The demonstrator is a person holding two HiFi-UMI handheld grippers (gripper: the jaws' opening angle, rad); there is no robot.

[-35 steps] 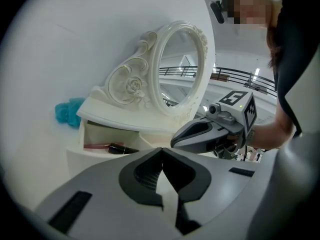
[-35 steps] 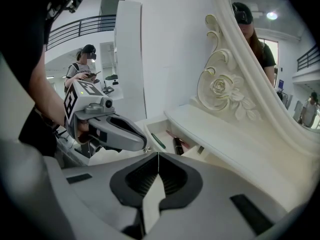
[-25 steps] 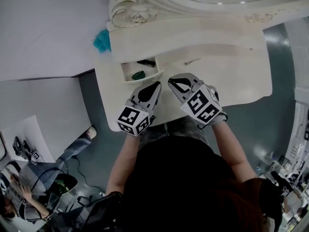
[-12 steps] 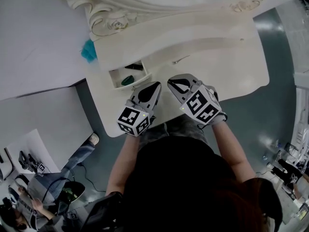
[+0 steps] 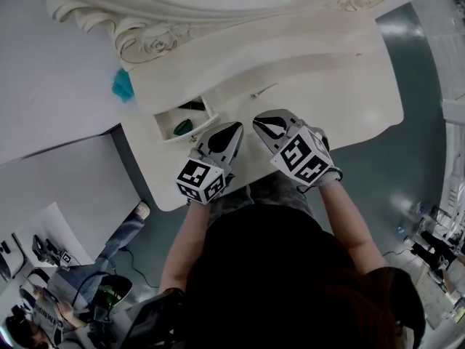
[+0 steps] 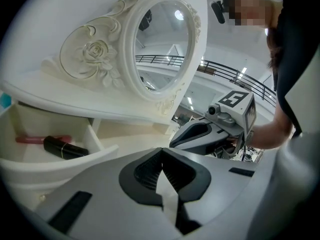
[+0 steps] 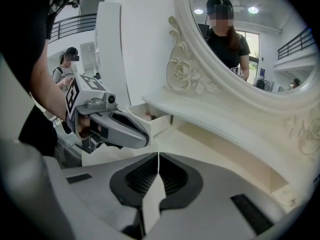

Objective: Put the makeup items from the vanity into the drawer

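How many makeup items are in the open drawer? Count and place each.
3 visible: a black tube and a pink stick behind it, seen in the left gripper view, and a green item near the drawer front in the head view. Others may be hidden.

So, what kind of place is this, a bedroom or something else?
Probably a large hall or studio, not a bedroom: the ornate white vanity with its oval mirror stands on a glossy grey floor, and balcony railings run behind.
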